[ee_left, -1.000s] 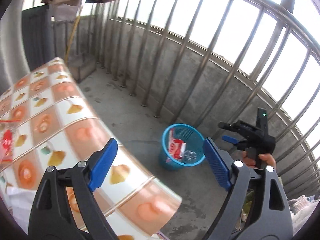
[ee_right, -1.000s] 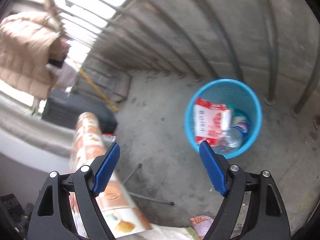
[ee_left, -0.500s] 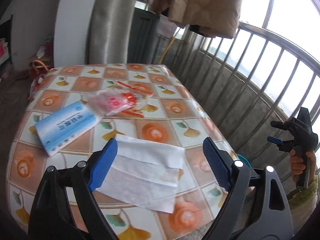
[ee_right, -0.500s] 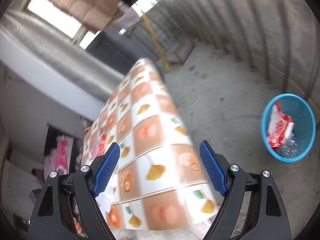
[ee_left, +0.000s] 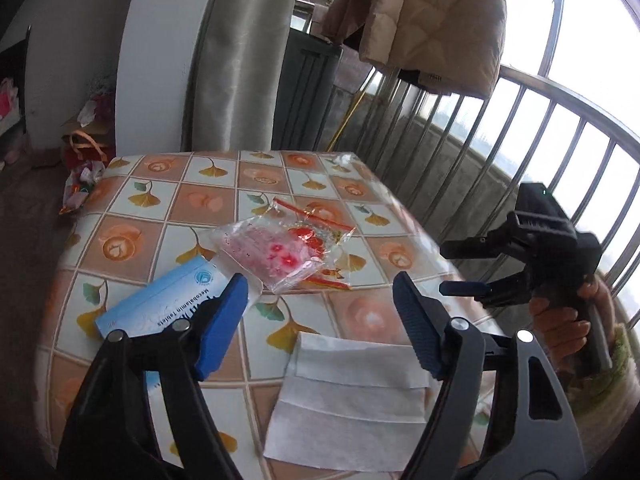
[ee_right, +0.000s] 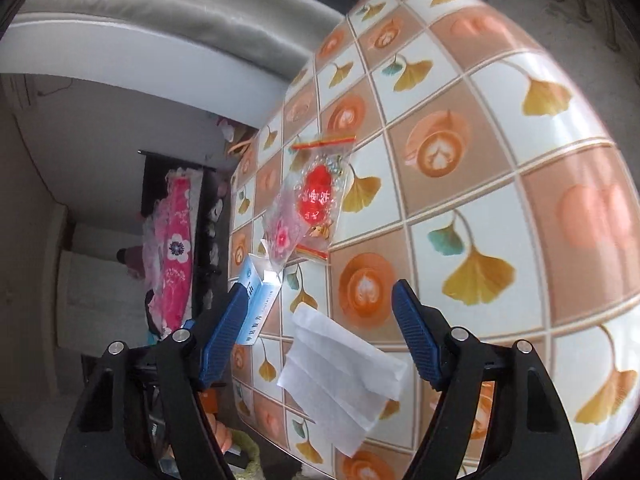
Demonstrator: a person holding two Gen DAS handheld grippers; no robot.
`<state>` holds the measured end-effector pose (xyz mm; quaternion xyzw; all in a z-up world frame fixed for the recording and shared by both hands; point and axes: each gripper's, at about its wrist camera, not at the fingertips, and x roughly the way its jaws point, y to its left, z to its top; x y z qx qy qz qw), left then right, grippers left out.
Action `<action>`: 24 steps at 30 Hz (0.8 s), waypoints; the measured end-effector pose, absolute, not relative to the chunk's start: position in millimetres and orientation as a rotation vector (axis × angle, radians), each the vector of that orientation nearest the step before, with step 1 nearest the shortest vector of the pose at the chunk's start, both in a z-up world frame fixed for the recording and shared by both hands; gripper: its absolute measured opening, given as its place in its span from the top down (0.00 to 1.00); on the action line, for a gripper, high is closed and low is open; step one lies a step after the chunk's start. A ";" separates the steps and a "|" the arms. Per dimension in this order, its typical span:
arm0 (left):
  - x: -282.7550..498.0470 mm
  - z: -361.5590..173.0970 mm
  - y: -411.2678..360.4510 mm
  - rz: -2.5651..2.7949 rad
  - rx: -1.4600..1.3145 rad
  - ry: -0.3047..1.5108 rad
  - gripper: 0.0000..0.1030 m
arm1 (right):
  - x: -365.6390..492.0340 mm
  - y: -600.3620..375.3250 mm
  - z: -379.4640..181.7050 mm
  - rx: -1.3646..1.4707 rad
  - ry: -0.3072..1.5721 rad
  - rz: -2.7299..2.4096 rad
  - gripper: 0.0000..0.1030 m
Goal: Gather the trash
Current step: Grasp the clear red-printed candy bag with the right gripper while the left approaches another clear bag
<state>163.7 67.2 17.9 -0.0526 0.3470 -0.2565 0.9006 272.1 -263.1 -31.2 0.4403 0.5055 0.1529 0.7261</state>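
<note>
— Closing a little, both pairs of jaws, and nothing is between either of them yet. The left gripper (ee_left: 320, 320) hangs over the near edge of the table (ee_left: 168, 200), fingers fairly wide apart.

— Where's the trash, then?

— The white tissue (ee_left: 352, 396) lies flat just below and between the left fingertips. The blue medicine box (ee_left: 160, 308) sits beside the left finger, partly behind it. The clear plastic bag (ee_left: 288, 252) with red print lies beyond the tips, one corner resting on the box.

— And the right gripper (ee_right: 320, 324)?

— Tilted sideways over the same table, jaws apart too, tissue (ee_right: 340, 372) below its tips, bag (ee_right: 312, 204) farther ahead. I'd guess each hand is narrowing to suit thin, flat litter, lined up for a pinch.
</note>
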 end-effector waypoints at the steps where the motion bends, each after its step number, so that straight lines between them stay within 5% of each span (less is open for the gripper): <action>1: 171.0 14.2 59.6 -0.520 -0.064 0.733 0.38 | 279.3 -258.2 -36.8 0.976 1.142 0.334 0.36; 13: 214.1 -32.6 19.5 -0.535 0.129 0.852 0.61 | 333.6 -219.6 -75.6 0.971 1.293 0.267 0.62; 19: 220.1 -39.3 17.7 -0.542 0.098 0.881 0.62 | 346.3 -213.5 -87.2 0.956 1.310 0.265 0.86; 24: 225.4 -49.1 7.3 -0.546 0.138 0.929 0.62 | 340.8 -220.5 -87.9 0.953 1.280 0.259 0.94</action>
